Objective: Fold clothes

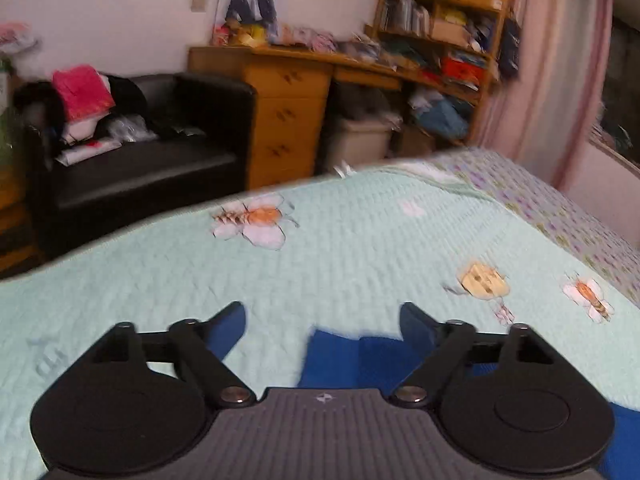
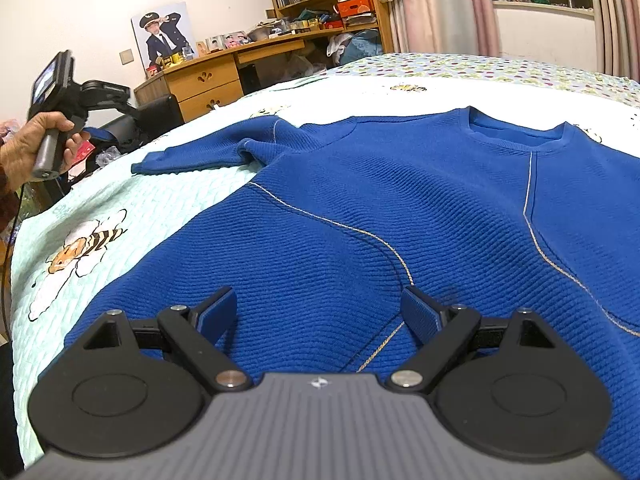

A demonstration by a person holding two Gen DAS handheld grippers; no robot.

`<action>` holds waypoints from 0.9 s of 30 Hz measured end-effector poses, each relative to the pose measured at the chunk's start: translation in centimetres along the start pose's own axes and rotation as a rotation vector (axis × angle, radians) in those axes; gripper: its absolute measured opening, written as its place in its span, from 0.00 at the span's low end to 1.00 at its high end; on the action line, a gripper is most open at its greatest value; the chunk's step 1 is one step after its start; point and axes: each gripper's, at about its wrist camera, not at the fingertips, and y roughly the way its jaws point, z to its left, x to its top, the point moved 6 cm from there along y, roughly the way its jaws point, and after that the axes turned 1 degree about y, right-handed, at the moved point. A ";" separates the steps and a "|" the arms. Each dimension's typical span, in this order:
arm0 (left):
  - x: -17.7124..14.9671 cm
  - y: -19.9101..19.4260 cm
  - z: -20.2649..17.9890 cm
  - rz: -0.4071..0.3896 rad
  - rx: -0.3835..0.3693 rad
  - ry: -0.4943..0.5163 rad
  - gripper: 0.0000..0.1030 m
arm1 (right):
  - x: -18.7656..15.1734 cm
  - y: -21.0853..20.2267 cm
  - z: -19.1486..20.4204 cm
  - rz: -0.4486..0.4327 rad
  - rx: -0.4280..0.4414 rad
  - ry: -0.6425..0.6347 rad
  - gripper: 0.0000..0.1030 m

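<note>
A blue knit sweater (image 2: pixel 360 220) lies flat, front up, on a pale green bee-print bedspread (image 2: pixel 80 208). Its neckline (image 2: pixel 516 136) is at the far right, and one sleeve (image 2: pixel 192 152) stretches left toward the bed edge. My right gripper (image 2: pixel 318 296) hovers open over the sweater's lower body, with nothing between its fingers. A person's hand (image 2: pixel 36 140) holds the left gripper up beyond that sleeve end. In the blurred left wrist view, my left gripper (image 1: pixel 322 314) is open above the bedspread (image 1: pixel 320 248). A blue piece of the sweater (image 1: pixel 344 360) lies beneath it, ungripped.
Beyond the bed edge stand a black leather sofa (image 1: pixel 140 152) piled with clothes, a wooden desk with drawers (image 1: pixel 284 120) and a crowded bookshelf (image 1: pixel 440 12). Pink curtains (image 1: pixel 560 60) hang at the right. A floral sheet (image 2: pixel 480 68) covers the far side of the bed.
</note>
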 end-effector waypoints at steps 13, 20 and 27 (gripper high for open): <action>-10.3 3.9 -7.1 0.315 -0.539 -0.394 0.85 | 0.0 0.0 0.0 -0.005 0.009 0.013 0.87; -11.8 5.3 -8.3 0.240 -0.517 -0.511 0.42 | 0.0 0.0 -0.2 -0.005 0.012 0.018 0.87; -10.1 4.1 -8.2 0.256 -0.492 -0.367 0.04 | 0.0 -0.1 -0.2 -0.004 0.010 0.013 0.87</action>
